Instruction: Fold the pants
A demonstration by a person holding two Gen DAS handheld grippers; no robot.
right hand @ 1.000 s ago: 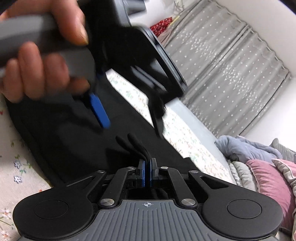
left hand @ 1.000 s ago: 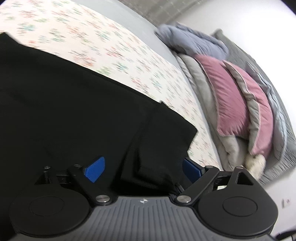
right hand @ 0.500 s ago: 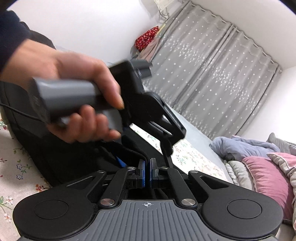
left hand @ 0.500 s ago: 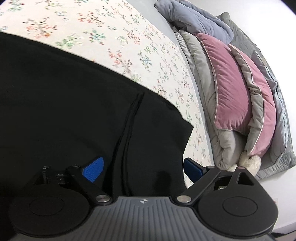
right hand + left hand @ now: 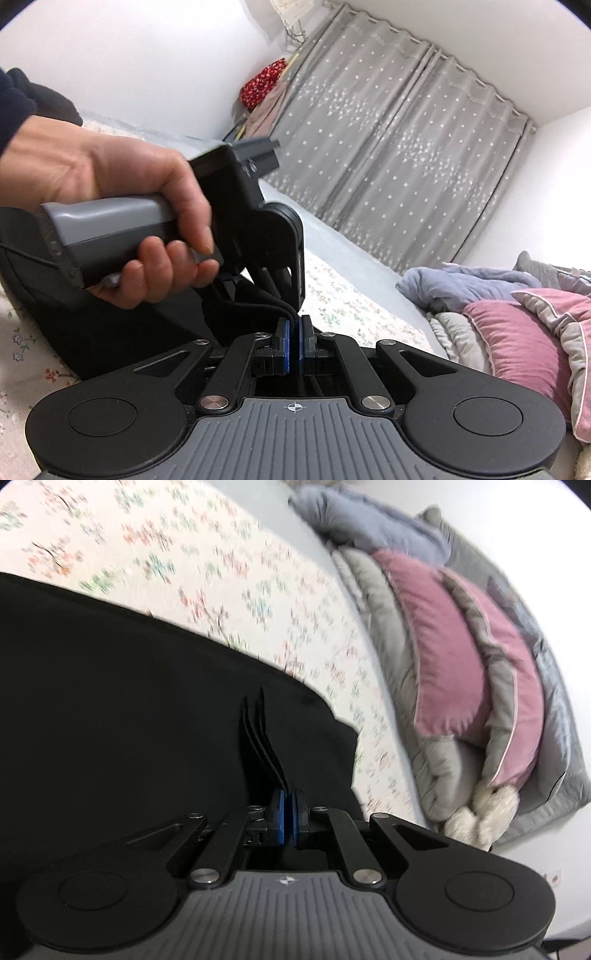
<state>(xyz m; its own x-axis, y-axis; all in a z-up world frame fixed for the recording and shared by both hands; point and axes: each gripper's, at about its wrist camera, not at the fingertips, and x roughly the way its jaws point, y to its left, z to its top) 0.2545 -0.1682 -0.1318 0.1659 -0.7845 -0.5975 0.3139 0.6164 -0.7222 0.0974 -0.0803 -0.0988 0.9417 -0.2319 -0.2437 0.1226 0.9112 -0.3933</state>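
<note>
Floral bedsheet [image 5: 229, 565] at upper left under black pants [image 5: 122, 686], pillows [image 5: 465, 657] at right; left gripper [image 5: 287, 821] just pinched shut on gathered pant edges, right gripper [image 5: 294, 345] likewise clamped on cloth, presumably for lifting both corners into a fold.

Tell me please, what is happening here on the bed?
A person is folding black pants on a bed with a floral sheet, holding a gripper in each hand. The left gripper has just closed its jaws on a bunched edge of the pants. The right gripper is also shut on an edge of the fabric. The person's left hand shows in the right camera. Pillows lie nearby.
</note>
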